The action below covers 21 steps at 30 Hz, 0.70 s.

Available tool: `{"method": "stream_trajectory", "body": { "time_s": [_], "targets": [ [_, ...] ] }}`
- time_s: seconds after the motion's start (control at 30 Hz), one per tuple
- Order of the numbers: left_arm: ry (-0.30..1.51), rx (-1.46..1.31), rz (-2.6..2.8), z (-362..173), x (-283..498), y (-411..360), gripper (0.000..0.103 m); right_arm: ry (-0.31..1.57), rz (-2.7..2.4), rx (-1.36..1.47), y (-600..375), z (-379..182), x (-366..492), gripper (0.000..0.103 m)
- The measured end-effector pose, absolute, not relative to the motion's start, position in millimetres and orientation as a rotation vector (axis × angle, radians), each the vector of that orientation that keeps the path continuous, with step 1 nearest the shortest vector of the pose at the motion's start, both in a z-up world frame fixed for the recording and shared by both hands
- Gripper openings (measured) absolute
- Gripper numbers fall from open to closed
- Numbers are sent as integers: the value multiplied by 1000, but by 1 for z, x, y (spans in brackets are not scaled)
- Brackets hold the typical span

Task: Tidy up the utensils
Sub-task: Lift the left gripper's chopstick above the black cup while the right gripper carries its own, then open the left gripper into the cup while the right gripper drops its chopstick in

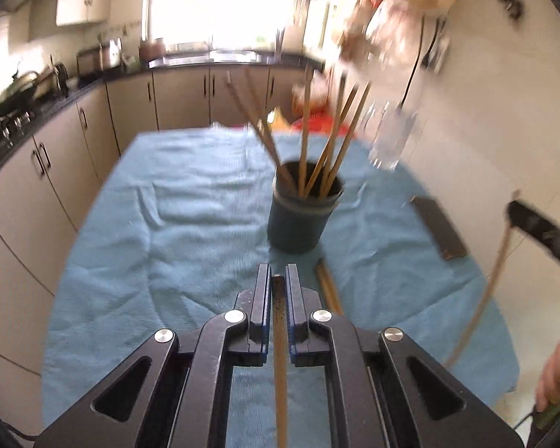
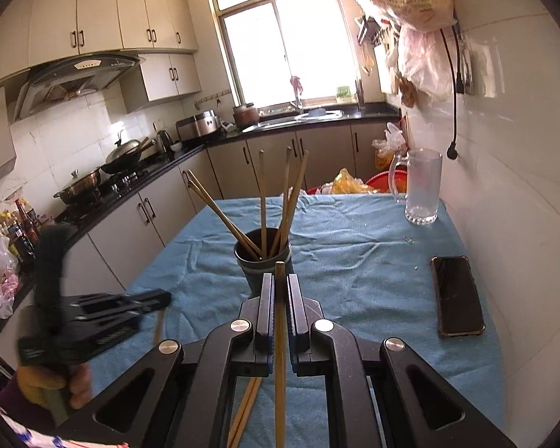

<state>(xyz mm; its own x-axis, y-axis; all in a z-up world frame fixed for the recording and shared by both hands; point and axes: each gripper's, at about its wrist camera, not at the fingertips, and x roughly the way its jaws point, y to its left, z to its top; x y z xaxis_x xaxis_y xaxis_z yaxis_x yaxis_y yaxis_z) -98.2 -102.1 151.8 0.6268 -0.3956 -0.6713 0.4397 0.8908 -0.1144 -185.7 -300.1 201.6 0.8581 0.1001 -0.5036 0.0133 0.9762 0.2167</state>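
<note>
A dark cup (image 1: 298, 220) (image 2: 257, 265) stands mid-table with several wooden chopsticks (image 1: 332, 142) (image 2: 262, 201) leaning in it. My left gripper (image 1: 279, 272) is shut on one chopstick (image 1: 280, 336) just short of the cup. From the right wrist view the left gripper (image 2: 160, 300) appears blurred at the left, its chopstick (image 2: 159, 326) hanging down. My right gripper (image 2: 279, 280) is shut on another chopstick (image 2: 279, 336), whose tip reaches the cup's near wall. Two loose chopsticks (image 1: 328, 287) (image 2: 248, 403) lie on the cloth in front of the cup.
A blue cloth (image 1: 190, 224) (image 2: 354, 261) covers the table. A phone (image 1: 438, 227) (image 2: 457, 295) lies at the right by the white wall. A glass mug (image 2: 422, 190) stands at the far right corner. Kitchen cabinets (image 2: 130, 220) run along the left.
</note>
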Motion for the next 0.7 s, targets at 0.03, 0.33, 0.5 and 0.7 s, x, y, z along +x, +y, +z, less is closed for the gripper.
{"method": "stream_trajectory", "body": {
  "time_s": [0.03, 0.33, 0.5, 0.7],
  "targets": [
    [728, 51, -483, 160, -106, -98, 7, 529, 45, 209, -297, 205, -191, 6],
    [536, 10, -456, 204, -168, -71, 7, 474, 63, 175, -282, 225, -224, 6],
    [468, 0, -461, 223, -185, -69, 7, 452, 65, 158, -277, 235, -229, 6],
    [430, -5, -482, 241, -185, -76, 7, 437, 66, 138, -275, 243, -227, 6]
  ]
}}
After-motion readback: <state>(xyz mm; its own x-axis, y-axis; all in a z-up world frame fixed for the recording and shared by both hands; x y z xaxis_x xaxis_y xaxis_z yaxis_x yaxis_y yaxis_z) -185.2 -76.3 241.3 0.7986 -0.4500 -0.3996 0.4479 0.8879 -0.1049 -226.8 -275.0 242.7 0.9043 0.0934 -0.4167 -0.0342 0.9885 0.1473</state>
